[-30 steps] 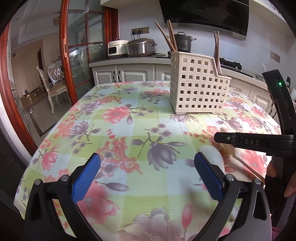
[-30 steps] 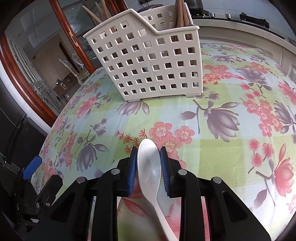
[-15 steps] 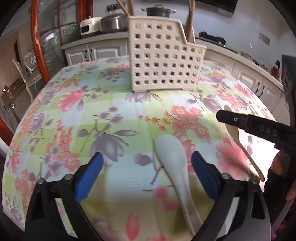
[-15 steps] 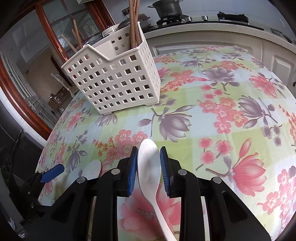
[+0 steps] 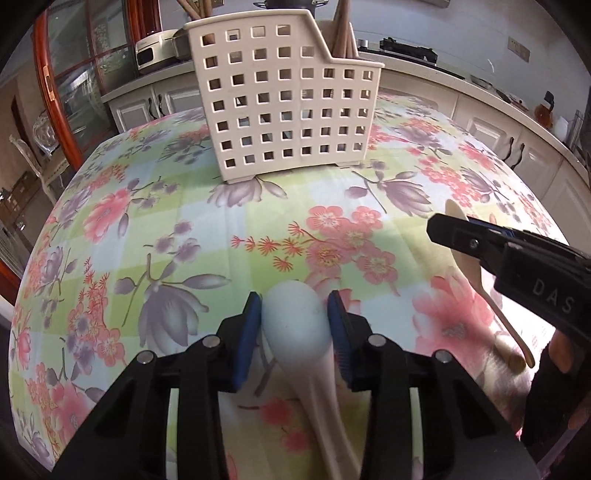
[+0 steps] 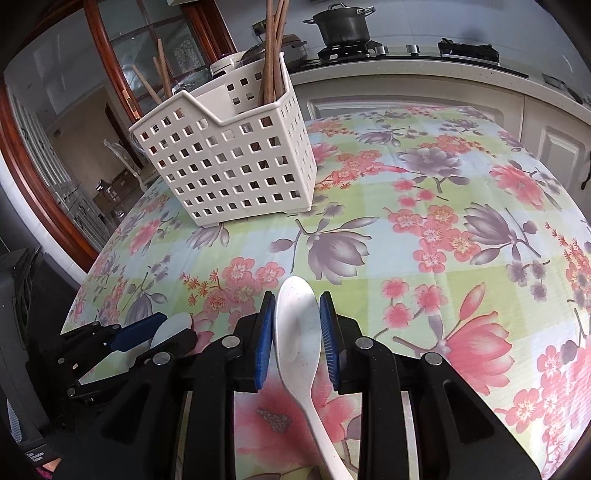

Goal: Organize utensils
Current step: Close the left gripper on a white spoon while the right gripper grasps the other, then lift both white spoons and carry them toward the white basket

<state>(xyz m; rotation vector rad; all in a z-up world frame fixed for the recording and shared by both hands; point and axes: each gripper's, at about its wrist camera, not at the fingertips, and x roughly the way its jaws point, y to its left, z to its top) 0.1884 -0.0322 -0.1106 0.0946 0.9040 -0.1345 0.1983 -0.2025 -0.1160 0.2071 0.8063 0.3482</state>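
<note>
On the floral tablecloth [image 5: 155, 206] the perforated cream utensil caddy [image 5: 284, 107] stands at twelve o'clock in the left wrist view, with brown chopsticks [image 5: 345, 29] rising from its rear compartments. At six o'clock the left gripper [image 5: 295, 328] has its blue pads [image 5: 245, 336] on either side of the bowl of a pale white spoon [image 5: 297, 325]; the jaws are closing and the pads appear to touch the bowl's edges, while the handle runs back toward the camera. At three o'clock the right gripper [image 5: 469, 236] enters from the edge, clenched on a cream speckled spoon [image 5: 476, 273] whose handle slopes down toward four o'clock, with part of a hand [image 5: 561, 354] behind it. In the right wrist view the left gripper [image 6: 147, 332] sits at eight o'clock with the pale spoon bowl between its fingers, the caddy [image 6: 229, 162] stands at eleven o'clock holding chopsticks [image 6: 273, 48], and at six o'clock the right gripper [image 6: 297, 332] grasps the speckled spoon [image 6: 297, 332] by the sides of its bowl, hollow side up. A dark pot [image 6: 343, 26] sits on the stove at twelve o'clock.
</note>
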